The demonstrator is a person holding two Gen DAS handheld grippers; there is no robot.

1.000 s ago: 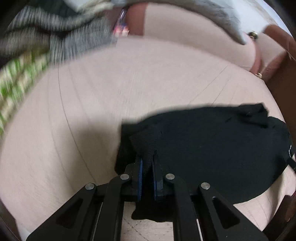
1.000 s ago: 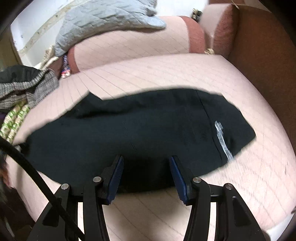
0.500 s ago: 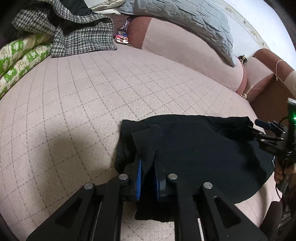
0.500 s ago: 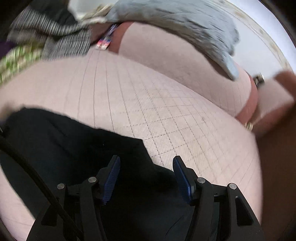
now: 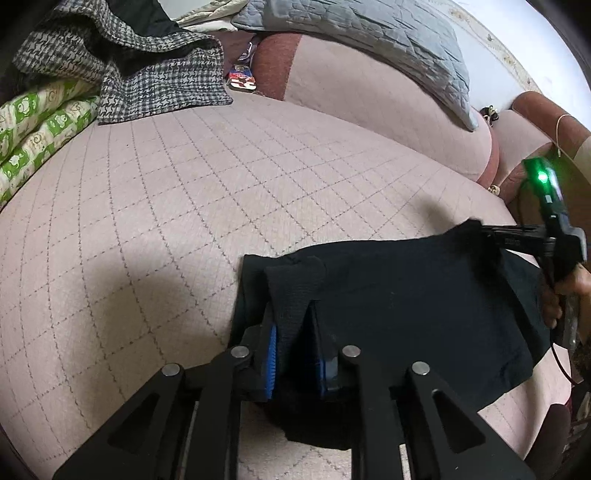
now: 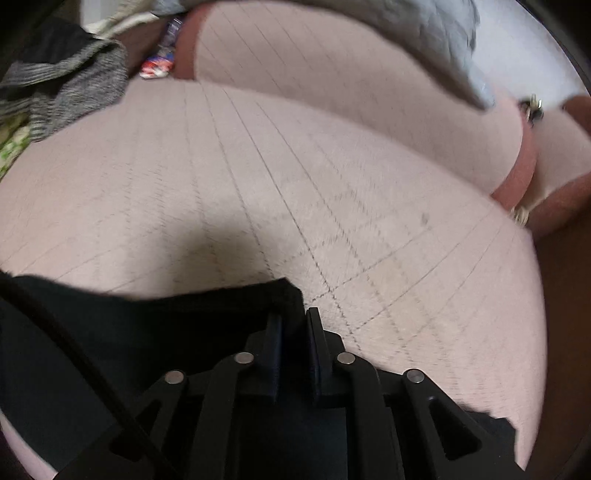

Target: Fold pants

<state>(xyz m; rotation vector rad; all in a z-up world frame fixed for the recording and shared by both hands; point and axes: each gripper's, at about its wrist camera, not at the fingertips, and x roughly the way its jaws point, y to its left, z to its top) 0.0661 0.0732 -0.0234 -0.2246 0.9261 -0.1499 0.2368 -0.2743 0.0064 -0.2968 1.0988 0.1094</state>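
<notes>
The black pants (image 5: 406, 302) lie folded on the pink quilted sofa seat (image 5: 221, 192). My left gripper (image 5: 295, 325) stands at their left end with a raised fold of black cloth between its blue pads (image 5: 271, 354); its jaws are opening and the cloth is still pinched. At the far right corner my right gripper (image 5: 487, 233), held by a hand (image 5: 557, 295), lifts the cloth slightly. In the right wrist view the right gripper (image 6: 295, 321) is closing, its fingers nearly together on that corner of the pants (image 6: 110, 350).
A houndstooth garment (image 5: 147, 81) and a green-and-white blanket (image 5: 37, 129) are piled at the seat's back left. A grey quilted cushion (image 5: 369, 33) leans on the backrest (image 5: 369, 110). A small colourful packet (image 5: 242, 79) lies by it. A brown armrest (image 6: 561, 295) bounds the right.
My right gripper travelled from the front edge of the pants to their far corner and closed there. The left gripper stayed put, its pads a little wider apart.
</notes>
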